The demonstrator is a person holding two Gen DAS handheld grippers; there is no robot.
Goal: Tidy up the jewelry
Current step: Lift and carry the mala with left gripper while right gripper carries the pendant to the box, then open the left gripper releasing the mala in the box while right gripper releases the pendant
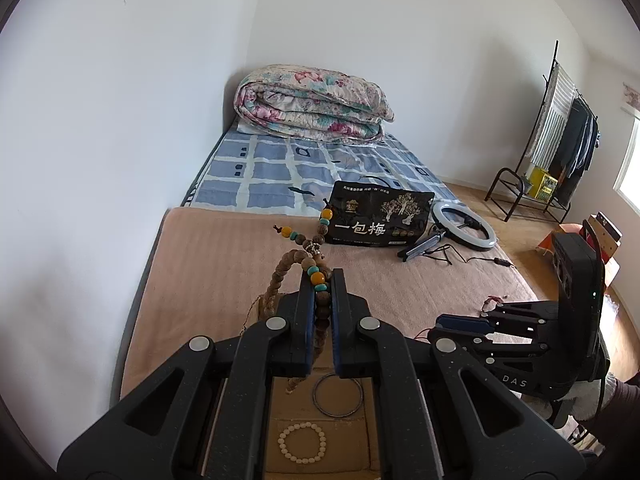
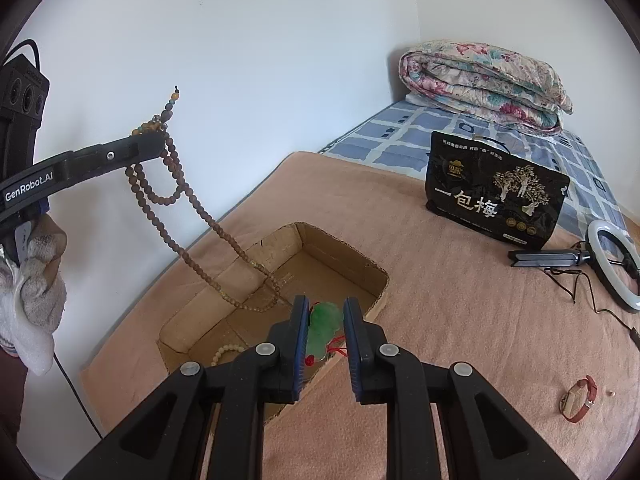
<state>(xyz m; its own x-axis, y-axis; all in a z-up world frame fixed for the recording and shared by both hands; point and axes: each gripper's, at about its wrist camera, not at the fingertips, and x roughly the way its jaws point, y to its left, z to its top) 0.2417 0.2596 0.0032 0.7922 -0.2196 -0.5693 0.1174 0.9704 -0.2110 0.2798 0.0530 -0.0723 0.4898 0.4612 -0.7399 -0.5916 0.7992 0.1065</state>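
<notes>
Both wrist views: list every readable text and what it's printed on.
"一包梅": black snack bag standing on the bed.
"GenRobot.AI": arm of the left tool, right wrist view.
"DAS": body of the right tool, left wrist view; possibly cut off.
Small print on the bag: too small to read.

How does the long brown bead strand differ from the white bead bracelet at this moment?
The long brown bead strand is pinched in the left tongs and hangs in several loops, its lower end trailing into the cardboard box; the white bead bracelet lies flat inside the box as one small ring. The strand's beads are brown with orange and turquoise accents; the bracelet's are plain white. Both are round-bead strings.
</notes>
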